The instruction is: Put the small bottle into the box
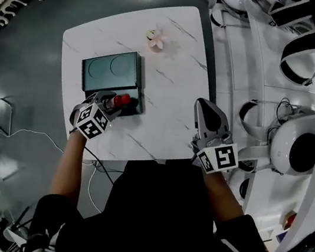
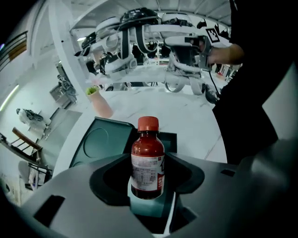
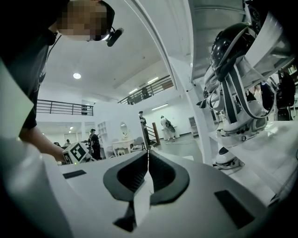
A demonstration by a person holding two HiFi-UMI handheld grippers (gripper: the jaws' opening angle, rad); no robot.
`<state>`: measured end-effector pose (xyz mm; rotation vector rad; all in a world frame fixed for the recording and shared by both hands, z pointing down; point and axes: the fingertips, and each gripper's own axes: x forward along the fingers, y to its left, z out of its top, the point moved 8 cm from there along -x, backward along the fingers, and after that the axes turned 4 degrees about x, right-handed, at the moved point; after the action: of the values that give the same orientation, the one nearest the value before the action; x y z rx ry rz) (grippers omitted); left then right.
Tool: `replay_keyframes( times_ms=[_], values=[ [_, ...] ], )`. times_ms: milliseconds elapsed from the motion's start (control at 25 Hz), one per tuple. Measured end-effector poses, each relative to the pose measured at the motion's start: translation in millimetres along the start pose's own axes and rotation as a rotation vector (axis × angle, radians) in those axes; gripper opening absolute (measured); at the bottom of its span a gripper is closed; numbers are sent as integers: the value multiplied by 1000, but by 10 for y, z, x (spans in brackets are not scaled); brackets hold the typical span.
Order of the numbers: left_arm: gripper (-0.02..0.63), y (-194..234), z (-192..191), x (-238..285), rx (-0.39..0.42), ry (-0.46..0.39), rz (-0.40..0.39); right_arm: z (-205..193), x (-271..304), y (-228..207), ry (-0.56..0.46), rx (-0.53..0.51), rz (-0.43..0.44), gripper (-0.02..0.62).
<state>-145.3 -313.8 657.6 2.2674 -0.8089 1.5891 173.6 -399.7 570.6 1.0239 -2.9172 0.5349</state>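
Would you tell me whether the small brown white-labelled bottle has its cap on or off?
On: the red cap sits on the neck of the small brown bottle, gripped by the left gripper.

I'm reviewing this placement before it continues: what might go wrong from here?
The left gripper grips the small bottle low on its body, with the cap well above the jaws, so it may topple on release. The bottle hangs by the near edge of the box, so it might catch the rim instead of landing inside.
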Motion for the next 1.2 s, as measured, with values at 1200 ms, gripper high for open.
replay_keyframes(
  times_ms=[1200],
  values=[
    [236,-85,-216,824,110,273,-167,-48,53,-343,54,-25,-28,34]
  ],
)
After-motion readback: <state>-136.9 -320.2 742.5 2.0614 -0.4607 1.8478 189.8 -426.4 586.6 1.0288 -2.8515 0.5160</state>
